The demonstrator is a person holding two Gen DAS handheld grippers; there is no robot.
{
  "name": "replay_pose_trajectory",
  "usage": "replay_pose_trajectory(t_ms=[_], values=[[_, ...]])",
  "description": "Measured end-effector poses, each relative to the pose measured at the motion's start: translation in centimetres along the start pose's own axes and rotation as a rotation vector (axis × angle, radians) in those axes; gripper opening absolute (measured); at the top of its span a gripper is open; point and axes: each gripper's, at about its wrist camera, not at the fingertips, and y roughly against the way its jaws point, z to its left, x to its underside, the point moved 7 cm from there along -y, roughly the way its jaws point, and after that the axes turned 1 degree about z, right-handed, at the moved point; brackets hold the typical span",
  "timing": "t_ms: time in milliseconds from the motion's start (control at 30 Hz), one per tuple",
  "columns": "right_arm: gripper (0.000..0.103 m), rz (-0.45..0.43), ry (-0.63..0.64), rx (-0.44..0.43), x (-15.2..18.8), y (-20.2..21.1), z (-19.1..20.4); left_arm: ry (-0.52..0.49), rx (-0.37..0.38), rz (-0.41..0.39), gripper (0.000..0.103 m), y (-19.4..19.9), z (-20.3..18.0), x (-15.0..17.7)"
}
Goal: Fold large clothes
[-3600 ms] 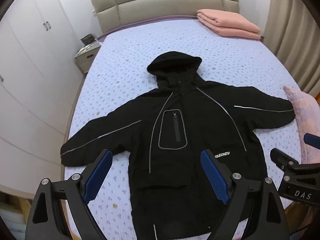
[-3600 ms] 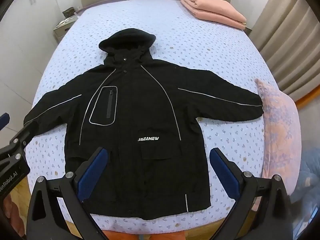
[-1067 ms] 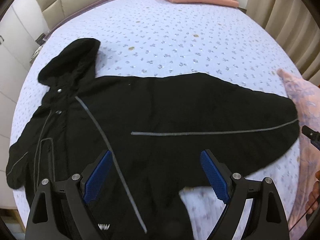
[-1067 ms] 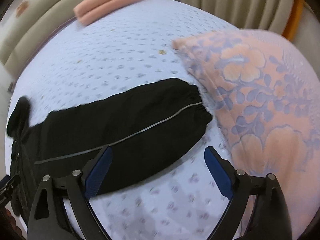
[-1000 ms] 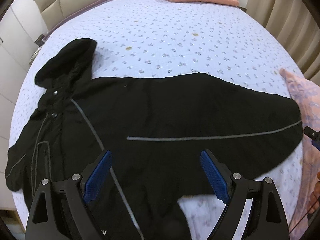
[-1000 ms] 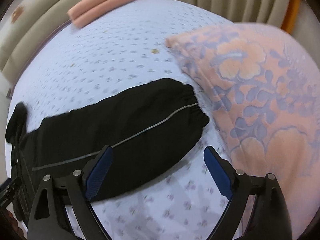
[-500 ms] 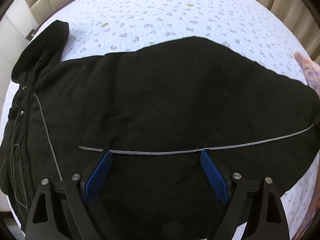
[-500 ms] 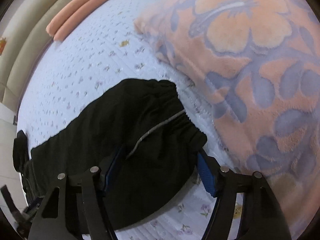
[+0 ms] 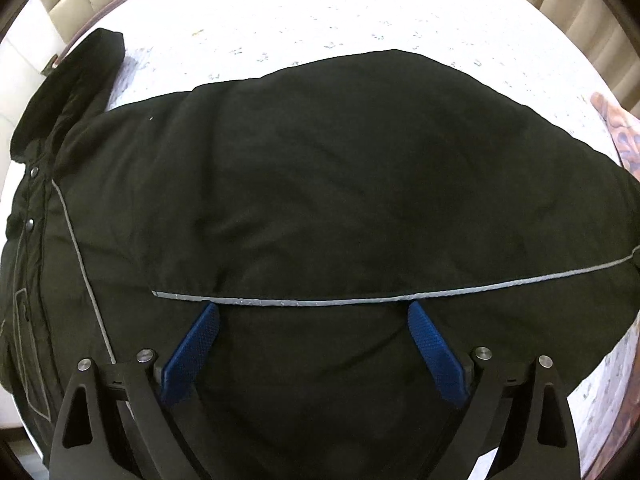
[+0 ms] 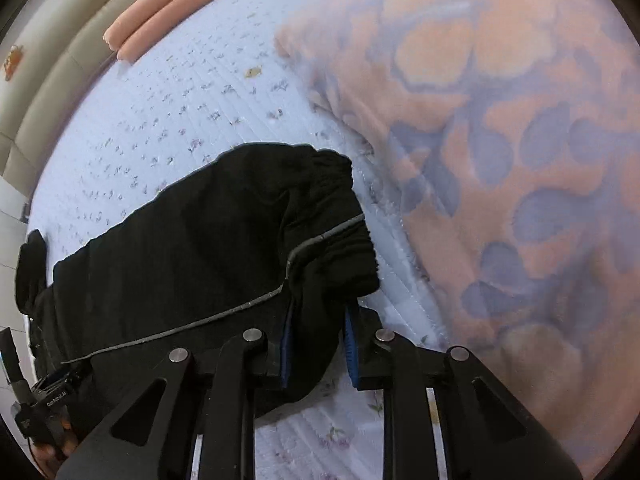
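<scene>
The right gripper (image 10: 318,344) has just been closing, and its blue pads are pinching the gathered cuff of the black hooded jacket's sleeve (image 10: 320,240), which is lying on the pale floral bedspread (image 10: 192,112) beside a peach-and-blue flowered pillow (image 10: 500,160). The left gripper (image 9: 312,344) is hanging spread wide over the upper sleeve (image 9: 340,184), its pads (image 9: 192,352) not pressing the cloth. Only the right view is showing folded pink bedding (image 10: 176,12); only the left is showing the hood (image 9: 68,96). No writing is readable.
</scene>
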Motion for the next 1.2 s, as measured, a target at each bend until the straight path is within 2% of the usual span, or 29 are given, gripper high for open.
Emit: replay_pose_trajectory(t_ms=[67,167,267,333,500,633,767,1000,1200], values=[[0.033,0.030,-0.038,-0.038,-0.3,-0.1,0.0,-0.006,0.004,0.002,0.096,0.3,0.2,-0.2],[0.034,0.050,-0.065,-0.080,-0.9,-0.6,-0.1,0.017,0.015,0.004,0.094,1.7,1.0,0.5],[0.024,0.037,-0.064,-0.085,-1.2,-0.1,0.1,0.039,0.023,-0.023,0.093,4.0,2.5,1.6],[0.020,0.000,-0.034,-0.069,-1.0,1.4,0.9,0.056,0.023,-0.044,0.093,5.8,3.8,2.7],[0.019,-0.099,0.098,-0.049,-0.2,6.3,5.9,0.098,-0.011,-0.072,0.092,9.1,7.9,6.0],[0.018,-0.148,0.219,-0.081,1.5,9.5,12.5,0.149,-0.032,-0.075,0.092,11.1,13.0,9.7],[0.017,-0.169,0.345,-0.086,4.8,11.3,20.5,0.206,-0.037,-0.081,0.092,12.5,18.6,12.9],[0.017,-0.167,0.531,-0.114,13.9,13.1,33.6,0.265,-0.049,-0.108,0.092,14.2,28.8,16.2],[0.017,-0.154,0.686,-0.144,23.1,11.9,46.7,0.286,-0.067,-0.116,0.092,14.9,37.0,19.1]])
